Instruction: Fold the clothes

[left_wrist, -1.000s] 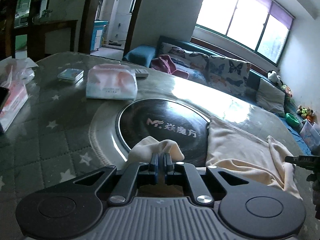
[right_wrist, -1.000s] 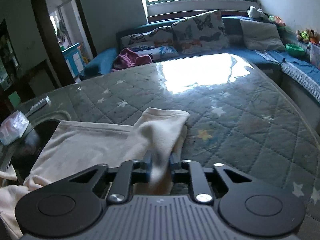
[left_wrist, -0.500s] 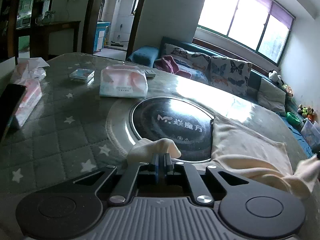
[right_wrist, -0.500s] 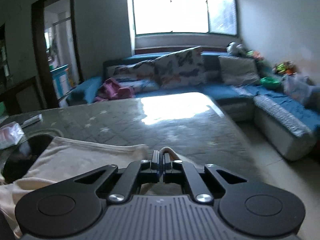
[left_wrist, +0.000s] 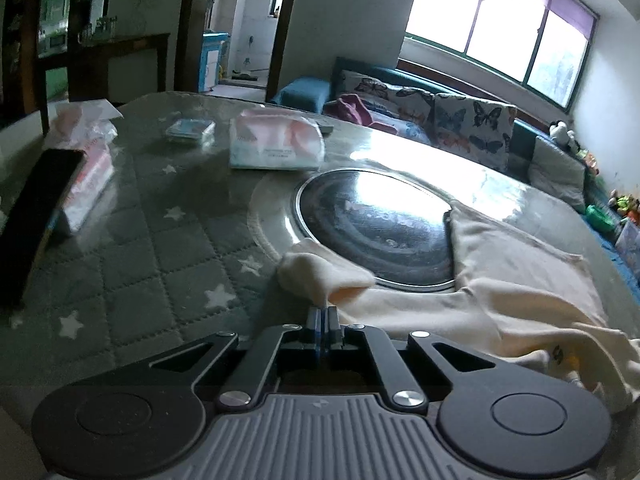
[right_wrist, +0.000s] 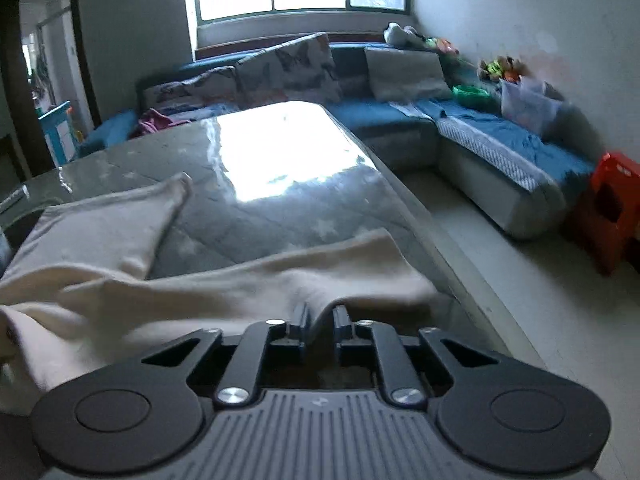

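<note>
Left wrist view: one cream garment (left_wrist: 520,304) on table (left_wrist: 160,264); left gripper (left_wrist: 322,314) pinches its sleeve. Right gripper (right_wrist: 319,316), jaws just opening narrowly, cloth between; both hems partly hidden.

I'm working in a home living room: blue corner sofa (right_wrist: 400,128) with butterfly cushions (left_wrist: 472,128), toys, big window (left_wrist: 500,20), quilted table (left_wrist: 140,260).

The cream garment (right_wrist: 224,284) runs off the left edge; sofa toys (right_wrist: 500,68) are blurred.
</note>
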